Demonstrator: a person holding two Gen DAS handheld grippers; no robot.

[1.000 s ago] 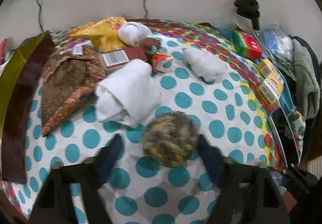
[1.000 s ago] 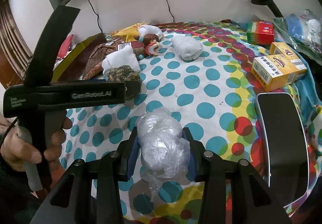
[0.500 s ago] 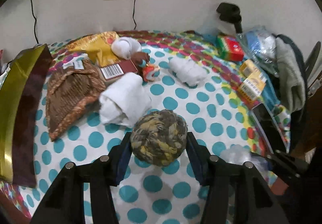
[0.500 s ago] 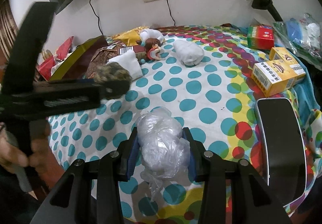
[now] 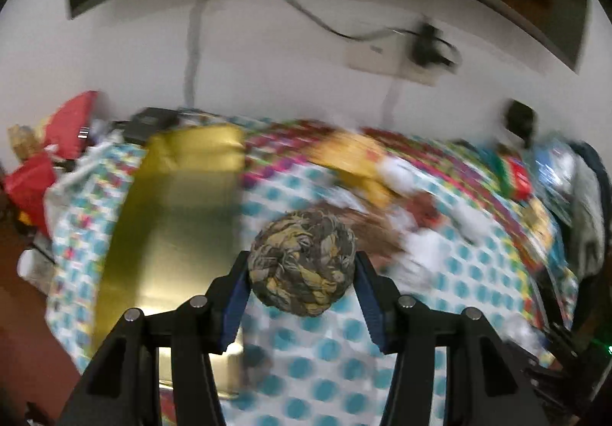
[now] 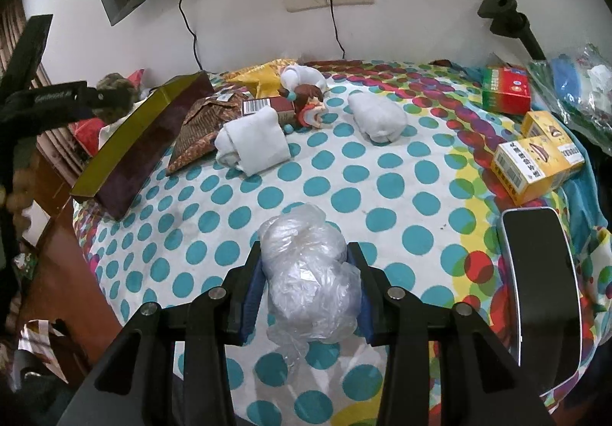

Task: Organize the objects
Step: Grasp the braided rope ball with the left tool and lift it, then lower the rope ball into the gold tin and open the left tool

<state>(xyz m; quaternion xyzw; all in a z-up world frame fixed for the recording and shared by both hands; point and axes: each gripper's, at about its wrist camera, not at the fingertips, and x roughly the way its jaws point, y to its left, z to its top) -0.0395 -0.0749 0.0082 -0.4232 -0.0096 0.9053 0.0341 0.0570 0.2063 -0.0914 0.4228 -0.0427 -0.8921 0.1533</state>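
Observation:
My left gripper is shut on a round ball of dried brown-yellow leaves and holds it in the air above the table, beside the gold box. The left wrist view is blurred. In the right wrist view the left gripper with the ball is up at the far left, above the gold and maroon box. My right gripper is shut on a crumpled clear plastic bag just above the dotted tablecloth.
On the cloth lie two rolled white cloths, a brown patterned pouch, a doll, yellow packets, yellow boxes, a red-green box and a dark phone.
My left gripper closed on the leaf ball, lifted it off the cloth and swung left and up toward the gold box. My right gripper kept hold of the plastic bag almost in place.

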